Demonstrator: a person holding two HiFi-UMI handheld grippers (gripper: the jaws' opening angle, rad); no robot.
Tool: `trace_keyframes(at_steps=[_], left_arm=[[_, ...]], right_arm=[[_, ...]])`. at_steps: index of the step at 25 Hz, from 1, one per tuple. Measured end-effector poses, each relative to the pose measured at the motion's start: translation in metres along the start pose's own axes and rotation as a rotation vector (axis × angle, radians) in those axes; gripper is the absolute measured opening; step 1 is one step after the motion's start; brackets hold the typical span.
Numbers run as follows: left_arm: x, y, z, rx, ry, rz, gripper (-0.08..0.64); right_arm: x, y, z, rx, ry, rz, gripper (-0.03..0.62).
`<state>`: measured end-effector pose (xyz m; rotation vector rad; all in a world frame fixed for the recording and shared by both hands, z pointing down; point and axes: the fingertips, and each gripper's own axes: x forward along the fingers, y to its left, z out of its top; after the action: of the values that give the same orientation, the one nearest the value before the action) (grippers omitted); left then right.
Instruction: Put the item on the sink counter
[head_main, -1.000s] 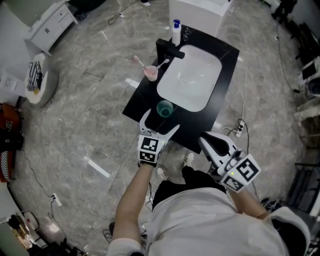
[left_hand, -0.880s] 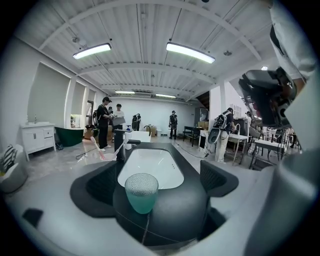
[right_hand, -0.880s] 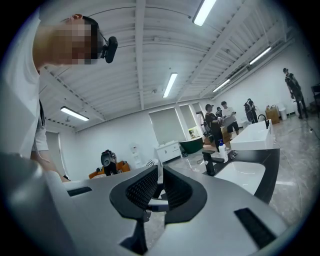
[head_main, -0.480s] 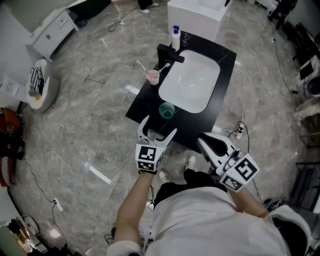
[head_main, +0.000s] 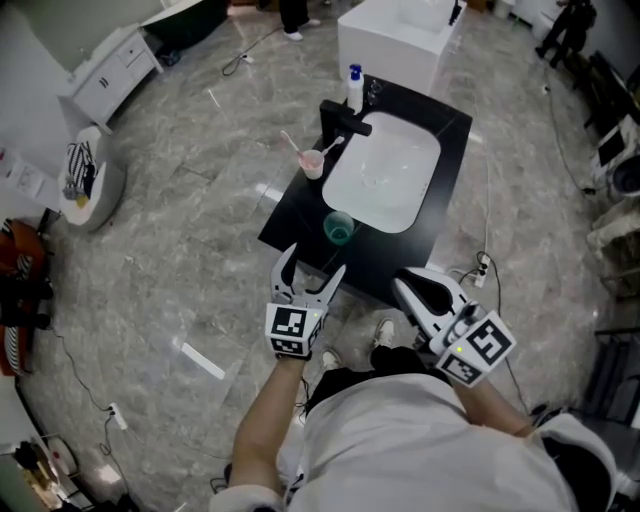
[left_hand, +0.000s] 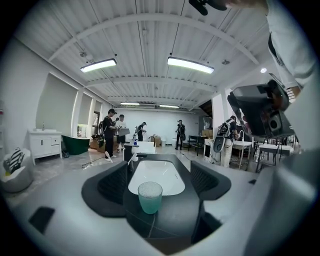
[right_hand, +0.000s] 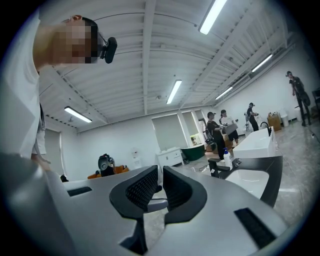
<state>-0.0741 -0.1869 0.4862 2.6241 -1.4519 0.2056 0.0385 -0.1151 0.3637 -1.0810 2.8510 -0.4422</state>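
One green cup (head_main: 339, 228) is seen standing upright on the black sink counter (head_main: 404, 252), on the strip between the white basin (head_main: 385, 178) and the counter's near edge. No contact with either gripper is shown. In the left gripper view the cup is framed between the two jaws but stands beyond their tips, on the dark surface, with the basin right behind it.

The left gripper (head_main: 312, 266) is held at the near edge of the counter, pointed at the cup. Its jaws are spread wide and are closing, and nothing is pressed by the pads. The right gripper (head_main: 404, 288) is held off to the right, near the counter's front edge and well apart from the cup. Its jaws are drawn almost together, with only a thin slit left, and nothing is held between them.

Farther back on the counter, a pink cup (head_main: 313, 163) with a toothbrush in it is placed just beside the basin's left rim. A black faucet (head_main: 344, 121) is mounted behind it, and a white bottle with a blue cap (head_main: 354, 86) is set at the far corner. Grey marbled floor (head_main: 180, 270) is seen around the counter, and a white cabinet (head_main: 108, 66) is visible at the upper left. Several people (left_hand: 113, 131) are seen standing far off in the left gripper view.
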Motion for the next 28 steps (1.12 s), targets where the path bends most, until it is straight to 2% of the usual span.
trace_keyframes(at_steps=[10,15,22,28], left_arm=[[-0.03,-0.003,0.021,0.021,-0.073,0.017,0.33],[-0.044,-0.001,0.015,0.022,-0.086,0.011,0.29],[-0.059,0.006,0.005,-0.005,-0.093,0.041,0.258],[-0.067,0.007,0.022,0.005,-0.137,0.049,0.204]], right_arm=[[-0.002,0.01,0.003,-0.007,-0.021,-0.004,0.057],[0.0,0.02,-0.001,-0.009,-0.02,-0.005,0.057],[-0.004,0.022,-0.004,-0.017,-0.023,-0.036,0.057],[-0.006,0.02,-0.002,-0.014,-0.025,-0.056,0.057]])
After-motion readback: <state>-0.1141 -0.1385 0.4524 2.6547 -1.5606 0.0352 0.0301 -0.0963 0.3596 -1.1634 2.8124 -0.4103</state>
